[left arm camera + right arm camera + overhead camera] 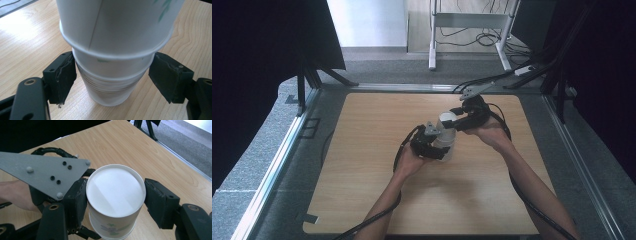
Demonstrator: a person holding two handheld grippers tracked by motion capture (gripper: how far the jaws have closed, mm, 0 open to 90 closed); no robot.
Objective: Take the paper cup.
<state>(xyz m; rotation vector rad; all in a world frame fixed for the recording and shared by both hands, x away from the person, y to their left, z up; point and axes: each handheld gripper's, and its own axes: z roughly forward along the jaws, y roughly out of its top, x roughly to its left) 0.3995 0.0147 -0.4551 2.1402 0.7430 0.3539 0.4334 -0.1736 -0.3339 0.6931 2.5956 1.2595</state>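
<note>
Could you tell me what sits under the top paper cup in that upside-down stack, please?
Under the top cup nest more inverted cups, rims stepped, on the table. Their insides stay hidden.

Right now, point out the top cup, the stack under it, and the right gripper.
top cup (115, 191), right gripper view, on its flat upturned base.
stack of cups (110, 85), left gripper view, on the ribbed side near the table.
right gripper (115, 197), right gripper view, midway between its two black pads, shut on the top cup.
</note>
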